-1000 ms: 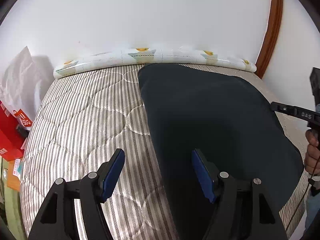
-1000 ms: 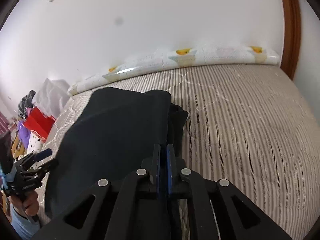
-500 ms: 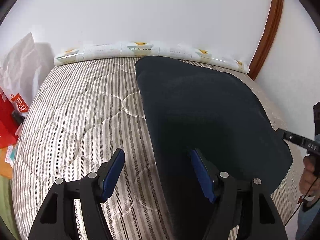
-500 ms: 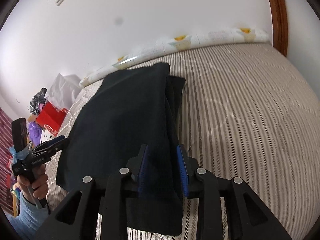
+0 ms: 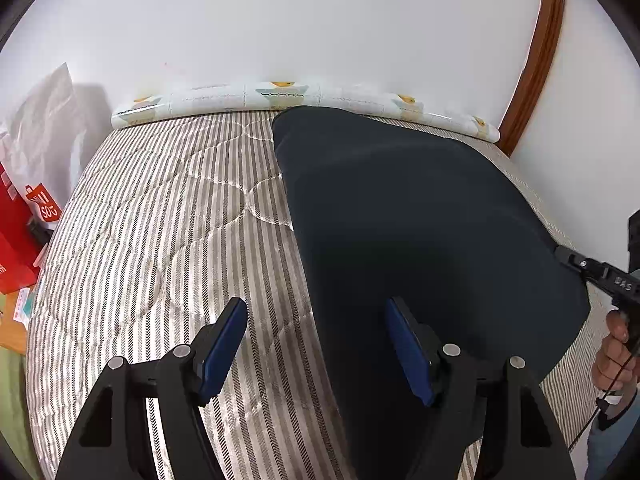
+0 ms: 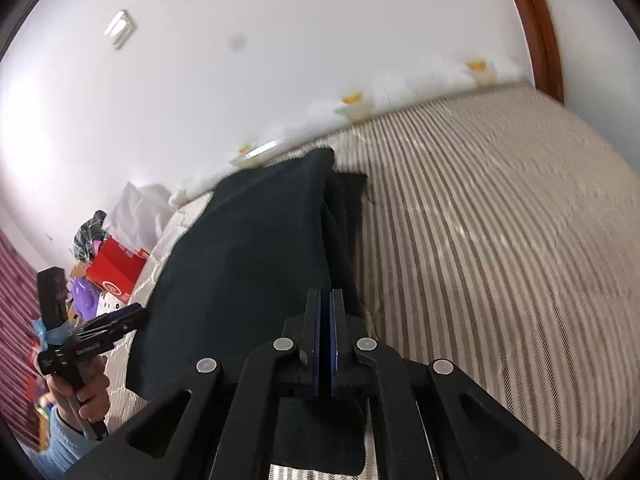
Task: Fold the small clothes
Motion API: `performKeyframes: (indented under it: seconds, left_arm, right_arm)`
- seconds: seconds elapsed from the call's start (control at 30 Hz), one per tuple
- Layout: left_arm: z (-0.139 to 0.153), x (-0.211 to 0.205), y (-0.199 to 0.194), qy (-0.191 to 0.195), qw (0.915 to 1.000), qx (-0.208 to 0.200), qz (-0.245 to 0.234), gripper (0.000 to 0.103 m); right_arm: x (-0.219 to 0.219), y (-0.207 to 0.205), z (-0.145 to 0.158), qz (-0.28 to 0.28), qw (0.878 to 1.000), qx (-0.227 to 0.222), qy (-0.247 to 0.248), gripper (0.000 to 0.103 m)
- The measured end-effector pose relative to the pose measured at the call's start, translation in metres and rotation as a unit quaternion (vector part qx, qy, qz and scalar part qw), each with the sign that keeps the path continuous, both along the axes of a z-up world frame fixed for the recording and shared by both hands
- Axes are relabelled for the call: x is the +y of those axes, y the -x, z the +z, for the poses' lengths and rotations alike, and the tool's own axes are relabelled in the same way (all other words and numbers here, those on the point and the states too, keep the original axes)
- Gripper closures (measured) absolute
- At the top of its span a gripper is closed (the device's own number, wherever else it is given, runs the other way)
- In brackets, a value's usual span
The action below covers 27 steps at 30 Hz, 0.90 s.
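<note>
A dark navy garment (image 5: pixel 420 220) lies folded lengthwise on the striped mattress (image 5: pixel 160 232). It also shows in the right wrist view (image 6: pixel 256 256), with a second layer showing along its right edge. My left gripper (image 5: pixel 316 344) is open, its jaws astride the garment's near left edge, nothing held. My right gripper (image 6: pixel 325 312) has its jaws together over the garment's near right edge; whether cloth is pinched between them cannot be told. The right gripper also shows at the right edge of the left wrist view (image 5: pixel 592 276).
The mattress runs up to a white wall, with a patterned roll (image 5: pixel 304 98) along its far edge. A wooden door frame (image 5: pixel 536 60) stands at the right. A red box (image 6: pixel 114 270), white bag (image 5: pixel 40 120) and clutter sit left of the bed.
My right gripper opened half a second ago and has closed again, with the view tilting. My left gripper stayed open and shifted slightly over the garment's left edge.
</note>
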<state>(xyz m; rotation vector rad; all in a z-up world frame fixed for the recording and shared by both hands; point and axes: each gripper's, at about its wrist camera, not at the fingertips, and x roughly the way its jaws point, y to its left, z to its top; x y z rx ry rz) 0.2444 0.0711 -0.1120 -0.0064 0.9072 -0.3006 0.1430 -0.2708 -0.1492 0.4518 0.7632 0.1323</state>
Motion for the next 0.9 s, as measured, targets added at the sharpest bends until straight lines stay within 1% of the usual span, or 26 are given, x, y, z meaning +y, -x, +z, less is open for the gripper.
performKeyframes:
  seconds: [0.07, 0.13, 0.2, 0.3, 0.33, 0.4, 0.47, 0.5, 0.6, 0.63, 0.67, 0.77, 0.8, 0.87, 0.9]
  left_arm:
    - [0.002, 0.001, 0.004, -0.001, 1.0000, 0.000, -0.002, 0.034]
    - [0.002, 0.001, 0.008, -0.001, 1.0000, -0.001, -0.006, 0.034]
    - [0.002, 0.001, 0.012, -0.001, 1.0000, -0.001, -0.008, 0.034]
    - [0.001, 0.000, 0.016, 0.002, 1.0000, 0.000, -0.006, 0.033]
    - [0.001, -0.001, 0.018, 0.004, 1.0000, 0.000, -0.005, 0.034]
    - [0.001, -0.001, 0.021, 0.008, 1.0000, -0.001, -0.005, 0.034]
    - [0.000, -0.002, 0.024, 0.013, 0.9999, 0.001, -0.006, 0.034]
    - [-0.001, -0.002, 0.026, 0.015, 0.9998, 0.002, -0.008, 0.034]
    - [0.001, -0.005, 0.032, 0.030, 0.9994, 0.001, -0.019, 0.034]
    - [0.000, -0.005, 0.036, 0.040, 0.9988, 0.002, -0.027, 0.034]
    - [-0.001, -0.006, 0.038, 0.041, 0.9987, 0.004, -0.031, 0.034]
    - [-0.005, -0.010, 0.047, 0.021, 0.9992, 0.004, -0.034, 0.034]
    - [-0.007, -0.010, 0.049, 0.013, 0.9994, 0.002, -0.033, 0.033]
    - [-0.009, -0.011, 0.056, -0.015, 0.9995, 0.000, -0.026, 0.030]
    - [-0.009, -0.011, 0.058, -0.022, 0.9994, -0.002, -0.025, 0.030]
  right_arm:
    - [-0.001, 0.002, -0.002, -0.002, 1.000, 0.000, -0.009, 0.100]
    - [0.001, 0.003, 0.000, -0.003, 1.000, 0.000, 0.000, 0.100]
    - [0.005, 0.006, 0.000, -0.010, 1.000, 0.007, 0.024, 0.099]
    - [0.008, 0.012, 0.000, -0.017, 0.999, 0.018, 0.046, 0.097]
    - [0.008, 0.014, 0.002, -0.022, 0.998, 0.017, 0.054, 0.095]
    - [0.011, 0.022, 0.009, -0.037, 0.996, 0.012, 0.076, 0.094]
    - [0.019, 0.026, 0.019, -0.047, 0.993, 0.007, 0.111, 0.093]
    - [0.025, 0.028, 0.024, -0.047, 0.991, 0.003, 0.127, 0.091]
    - [0.049, 0.034, 0.034, -0.032, 0.987, -0.016, 0.159, 0.076]
    - [0.058, 0.035, 0.034, -0.022, 0.985, -0.021, 0.168, 0.074]
    - [0.067, 0.035, 0.032, -0.014, 0.983, -0.022, 0.180, 0.074]
    - [0.086, 0.034, 0.019, -0.004, 0.977, -0.012, 0.214, 0.074]
    - [0.088, 0.035, 0.014, -0.008, 0.974, -0.007, 0.228, 0.074]
    - [0.090, 0.037, 0.006, -0.036, 0.964, 0.011, 0.264, 0.074]
    - [0.089, 0.038, 0.005, -0.042, 0.962, 0.018, 0.270, 0.074]
